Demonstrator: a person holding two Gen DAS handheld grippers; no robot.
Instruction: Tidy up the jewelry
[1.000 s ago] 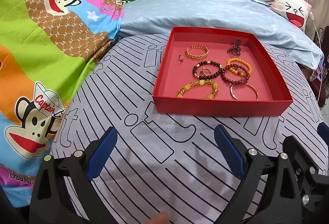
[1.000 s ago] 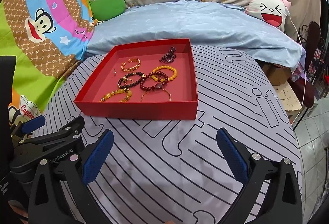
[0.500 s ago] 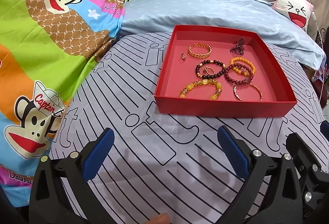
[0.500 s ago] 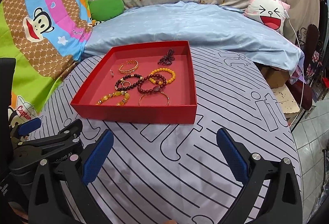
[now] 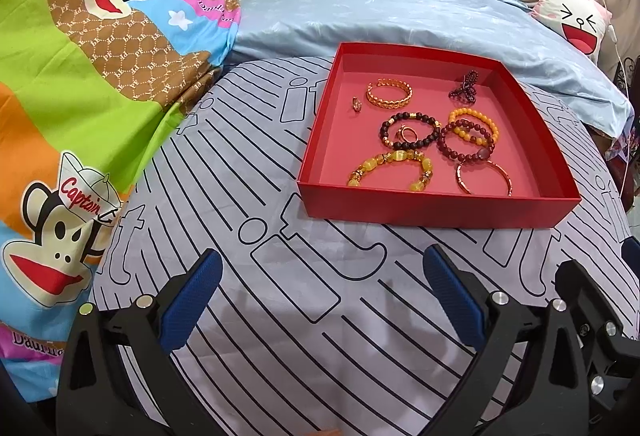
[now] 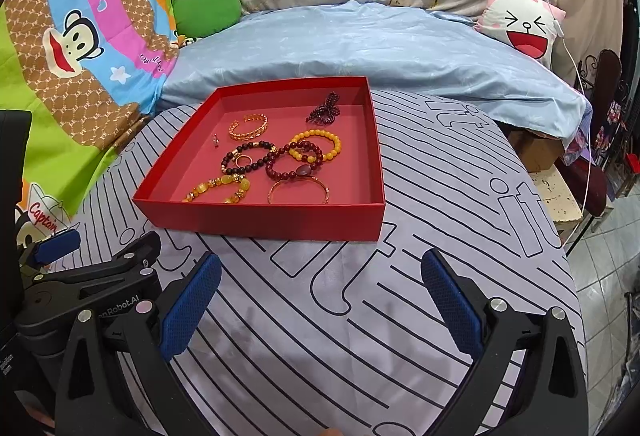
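In the left wrist view, the shallow red cardboard tray [image 5: 436, 206] sits slightly lower and nearer than a second ago, and it has drifted a little right in the frame; the left gripper [image 5: 318, 282] has edged forward over the grey cloth with black line print [image 5: 280, 316]. Its blue-padded fingers [image 5: 190, 302] stand wide apart with nothing between them. The tray rests on the cloth, ahead and to the right. Inside it, a gold chain-link bangle [image 5: 389, 92] lies at the far left with a small gold ring [image 5: 356, 104] just beside it. A dark purple beaded butterfly piece [image 5: 464, 88] lies at the far right. In the middle, a dark brown bead bracelet [image 5: 408, 132] encircles a second gold ring [image 5: 406, 134]; a dark red bead bracelet [image 5: 466, 144] overlaps an orange bead bracelet [image 5: 476, 122]. Near the front wall lie a yellow amber bead bracelet [image 5: 390, 170] and a thin rose-gold open bangle [image 5: 484, 178].

In the right wrist view, the tray [image 6: 280, 222] has likewise come closer and lower. The right gripper [image 6: 320, 282] is spread open and empty above the cloth [image 6: 360, 316], the tray ahead and to the left. The left gripper [image 6: 88, 268] shows at the left edge. Behind lie a pale blue quilt [image 6: 360, 44] and a white laughing-rabbit cushion [image 6: 524, 32].
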